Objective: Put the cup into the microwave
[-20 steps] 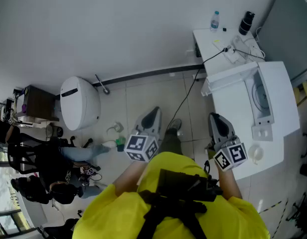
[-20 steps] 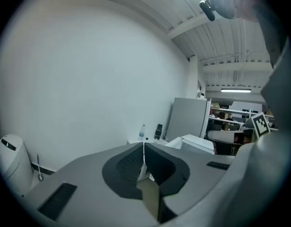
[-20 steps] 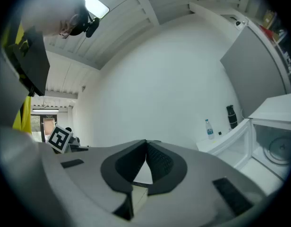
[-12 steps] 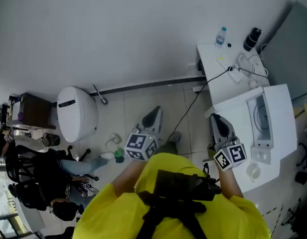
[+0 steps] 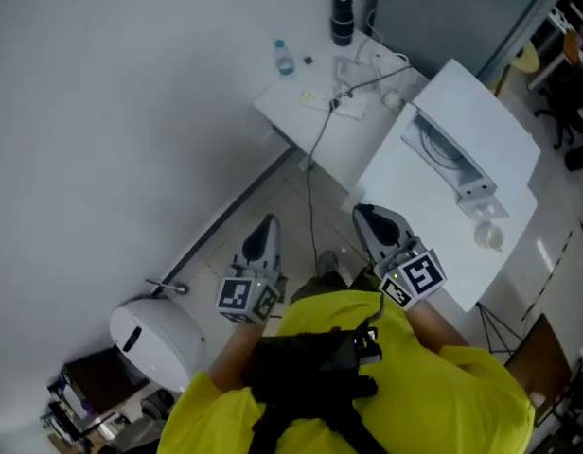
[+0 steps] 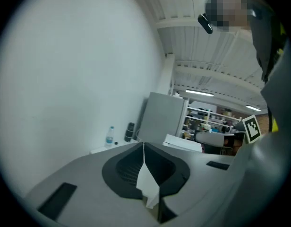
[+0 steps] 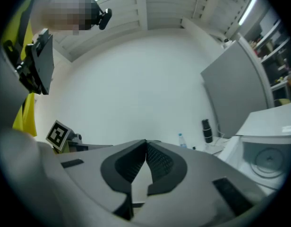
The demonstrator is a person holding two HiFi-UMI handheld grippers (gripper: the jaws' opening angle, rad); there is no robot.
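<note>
**Both claws shut and empty, cup waiting well off to the right**

Head view: the person in the yellow top holds both claws out level over the floor. The left claw (image 5: 264, 227) and the right claw (image 5: 365, 214) each have their jaws pressed together on nothing. The cup (image 5: 488, 236) stands on the white surface (image 5: 405, 183), to the right of the right claw's tips and well apart from them. It is just beside the front of the white microwave (image 5: 481, 112). Further beyond the right claw lie a tangle of cables (image 5: 353, 78), a water bottle (image 5: 284, 57) and a dark flask (image 5: 342, 19).

Left gripper view: the jaws meet at the tip with nothing between them. Ahead is bare wall, with the bottle and flask small in the distance.

Right gripper view: again the jaws are closed tight and hold nothing. The microwave sits at the far right edge, and the cup is not visible here.

What worries me is the approach. If the right claw arrives at the cup with its jaws closed, it will shove the cup rather than straddle it. The cup looks light and stands near the surface's edge, so a nudge could send it onto the floor. Too hard a squeeze might buckle it. I cannot tell whether the microwave door is open; if not, the cup has nowhere to go.
</note>
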